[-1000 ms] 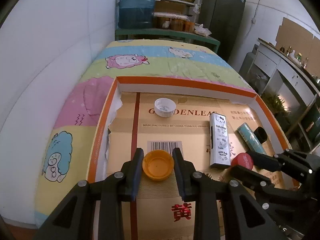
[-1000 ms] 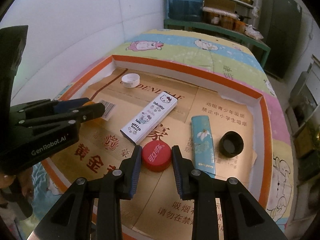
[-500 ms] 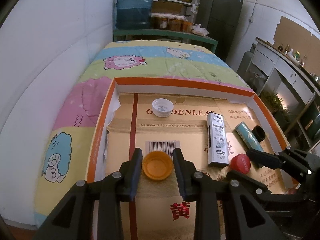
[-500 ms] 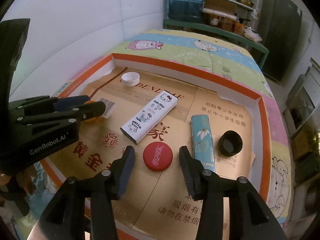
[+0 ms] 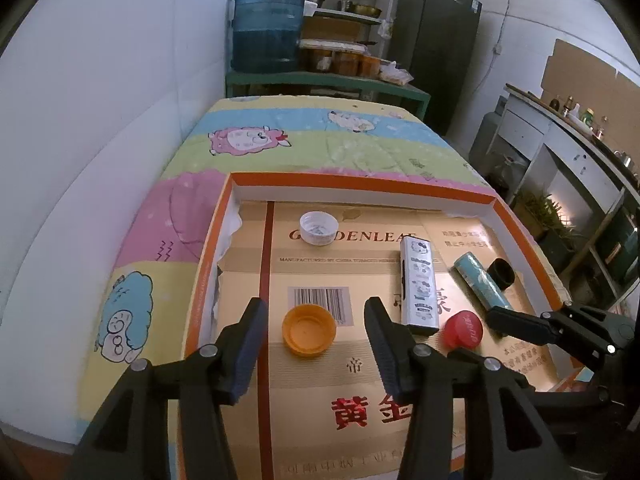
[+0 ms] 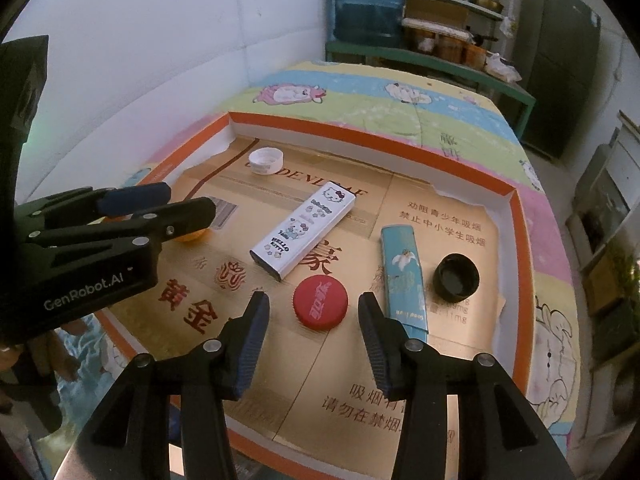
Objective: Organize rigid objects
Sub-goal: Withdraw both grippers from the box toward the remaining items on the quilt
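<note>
An orange cap (image 5: 308, 335) lies open side up on the cardboard floor of the orange-rimmed tray (image 5: 352, 180). My left gripper (image 5: 316, 334) is open, its fingers either side of the cap and clear of it. A red cap (image 6: 320, 306) lies flat between the open fingers of my right gripper (image 6: 314, 322), not touched. The left gripper also shows in the right wrist view (image 6: 188, 206), the orange cap (image 6: 192, 236) mostly hidden behind it. The red cap also shows in the left wrist view (image 5: 464, 329).
In the tray lie a white Hello Kitty box (image 6: 304, 229), a teal box (image 6: 403, 276), a black cap (image 6: 456, 278) and a white cap (image 6: 266, 161). The tray sits on a cartoon-print bedspread (image 5: 312, 140) beside a white wall (image 5: 100, 120).
Both grippers have opened and let go: the left released the orange cap, the right released the red cap. Both caps now rest on the cardboard. Both grippers have drawn back a little.
</note>
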`<state>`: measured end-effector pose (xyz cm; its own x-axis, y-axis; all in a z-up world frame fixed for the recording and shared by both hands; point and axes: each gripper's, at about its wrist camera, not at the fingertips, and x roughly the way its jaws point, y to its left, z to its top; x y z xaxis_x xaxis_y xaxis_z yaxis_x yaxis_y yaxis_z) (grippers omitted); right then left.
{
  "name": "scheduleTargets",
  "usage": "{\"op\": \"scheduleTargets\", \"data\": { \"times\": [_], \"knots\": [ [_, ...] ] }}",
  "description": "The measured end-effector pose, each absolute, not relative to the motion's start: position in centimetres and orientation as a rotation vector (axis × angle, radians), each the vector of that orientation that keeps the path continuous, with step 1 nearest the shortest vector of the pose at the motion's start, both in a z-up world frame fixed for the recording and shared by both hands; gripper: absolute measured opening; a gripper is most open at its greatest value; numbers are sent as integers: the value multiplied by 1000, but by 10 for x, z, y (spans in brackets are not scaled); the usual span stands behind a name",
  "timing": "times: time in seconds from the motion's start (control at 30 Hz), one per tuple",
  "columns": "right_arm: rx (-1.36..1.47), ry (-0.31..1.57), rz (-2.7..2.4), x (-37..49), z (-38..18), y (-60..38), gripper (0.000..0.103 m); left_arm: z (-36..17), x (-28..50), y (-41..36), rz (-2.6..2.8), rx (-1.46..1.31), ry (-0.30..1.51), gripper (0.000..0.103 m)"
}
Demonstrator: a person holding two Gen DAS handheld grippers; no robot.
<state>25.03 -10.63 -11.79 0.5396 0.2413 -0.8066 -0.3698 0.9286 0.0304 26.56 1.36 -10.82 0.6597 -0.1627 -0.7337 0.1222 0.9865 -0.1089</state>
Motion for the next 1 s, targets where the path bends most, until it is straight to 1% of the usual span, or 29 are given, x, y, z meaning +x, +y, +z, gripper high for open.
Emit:
{"op": "scheduleTargets", "data": {
  "times": [0.17,1.0],
  "knots": [
    [-149,929,364,246,-114,-107,48,-103,260,15,-161,-51,824,54],
    [-146,881,352,217,-85,-110,49,-73,228,9,-178,-32,767,54]
  ]
}}
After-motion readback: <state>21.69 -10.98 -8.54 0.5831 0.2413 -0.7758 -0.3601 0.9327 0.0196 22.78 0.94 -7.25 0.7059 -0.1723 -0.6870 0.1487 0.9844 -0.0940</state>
